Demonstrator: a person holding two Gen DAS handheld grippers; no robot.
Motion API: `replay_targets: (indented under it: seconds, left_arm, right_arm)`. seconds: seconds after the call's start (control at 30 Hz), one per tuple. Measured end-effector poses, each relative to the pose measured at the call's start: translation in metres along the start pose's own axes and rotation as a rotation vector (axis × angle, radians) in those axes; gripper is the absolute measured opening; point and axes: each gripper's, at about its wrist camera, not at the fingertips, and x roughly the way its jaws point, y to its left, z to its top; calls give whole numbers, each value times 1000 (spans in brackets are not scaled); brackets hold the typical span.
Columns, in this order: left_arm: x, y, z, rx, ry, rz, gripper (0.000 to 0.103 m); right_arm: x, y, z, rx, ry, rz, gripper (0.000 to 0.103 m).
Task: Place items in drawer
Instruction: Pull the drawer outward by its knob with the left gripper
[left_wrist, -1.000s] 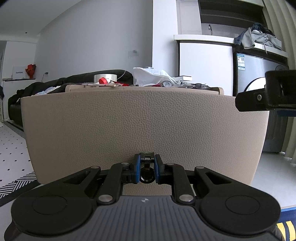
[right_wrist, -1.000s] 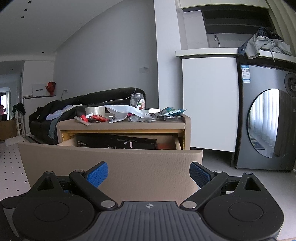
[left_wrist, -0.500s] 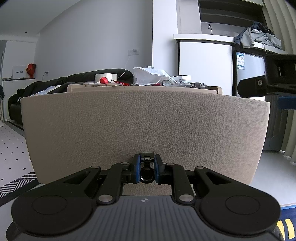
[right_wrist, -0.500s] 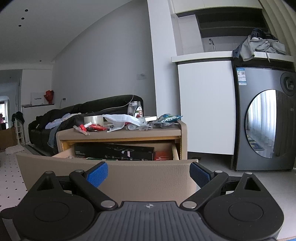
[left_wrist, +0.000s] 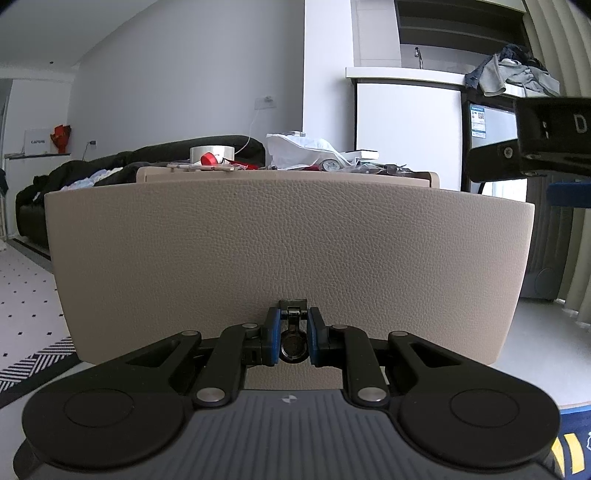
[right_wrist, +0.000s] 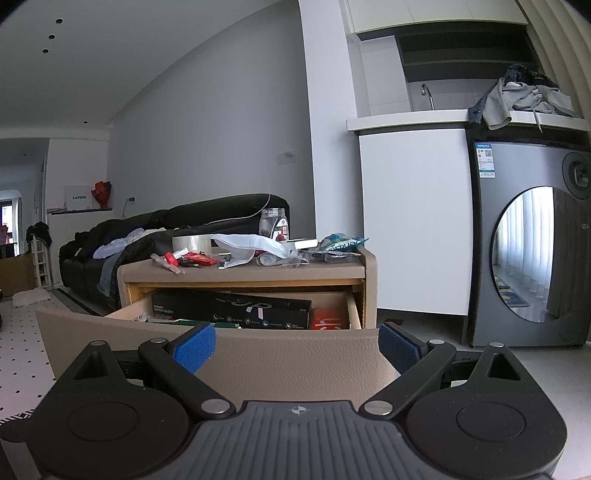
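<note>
— What lay to the left of you?

— A black sofa (right_wrist: 162, 229) heaped with clothes, well behind the beige cabinet (right_wrist: 243, 271). My left gripper (left_wrist: 293, 334) had its blue pads pressed on the small dark drawer pull (left_wrist: 293, 341), and the leather drawer front (left_wrist: 288, 254) filled nearly all that view, hiding what was inside.

— And the drawer itself?

— The drawer (right_wrist: 347, 314) stood pulled out under the cabinet top; a long black box (right_wrist: 231, 314) and a red packet (right_wrist: 327, 321) lay in it.

— What crowded the top?

— A tape roll (right_wrist: 191, 242), red bits, a white bag (right_wrist: 251, 245), a clear jar (right_wrist: 274, 223), a blue-green packet (right_wrist: 341, 243).

— Your right side?

— My right gripper (right_wrist: 295, 345) hung with jaws spread wide and empty, before the drawer front's upper edge; a washing machine (right_wrist: 532, 266) stood far right
</note>
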Motion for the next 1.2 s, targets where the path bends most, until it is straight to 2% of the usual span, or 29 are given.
replay_targets:
  seconds: [1.2]
  left_arm:
    - [-15,0,-3,6,-4,1,16]
  right_arm:
    - [0,3,-2,-9,10,5,97]
